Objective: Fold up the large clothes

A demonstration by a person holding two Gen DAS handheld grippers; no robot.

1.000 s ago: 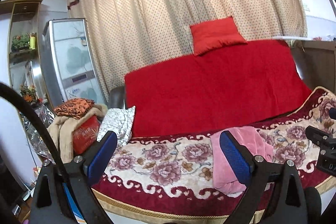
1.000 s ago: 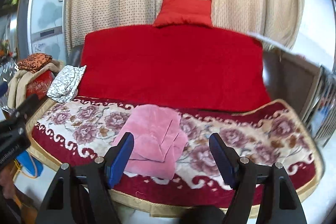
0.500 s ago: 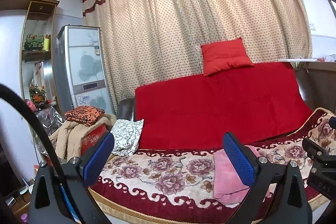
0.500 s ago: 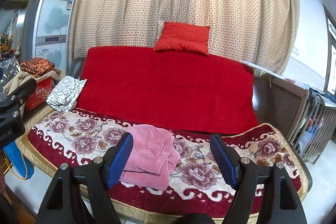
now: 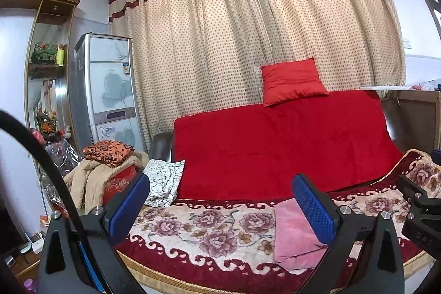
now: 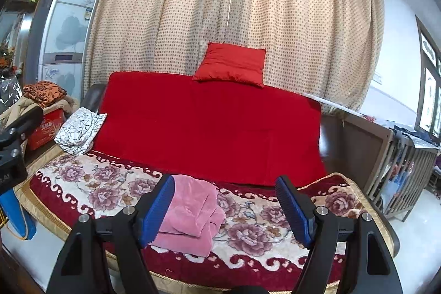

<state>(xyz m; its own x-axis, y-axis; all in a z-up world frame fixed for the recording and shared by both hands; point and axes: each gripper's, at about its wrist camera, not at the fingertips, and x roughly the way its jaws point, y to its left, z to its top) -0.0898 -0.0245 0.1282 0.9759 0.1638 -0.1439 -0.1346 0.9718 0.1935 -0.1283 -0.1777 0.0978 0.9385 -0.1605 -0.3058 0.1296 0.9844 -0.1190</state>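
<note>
Both grippers, left gripper [image 5: 220, 207] and right gripper [image 6: 226, 207], gape empty before a floral sofa cover [image 6: 115, 183] holding folded pink clothing [image 6: 193, 211].

left gripper [image 5: 220, 207]: fingers spread wide, empty | right gripper [image 6: 228, 210]: fingers spread wide, empty

Even, fairly bright indoor light is filling both views, with daylight coming in at the window [image 6: 428, 90] on the right. Fisheye distortion is bowing the curtain [image 5: 261, 32], dark vignetting is cutting the corners, and focus is staying sharp.
</note>
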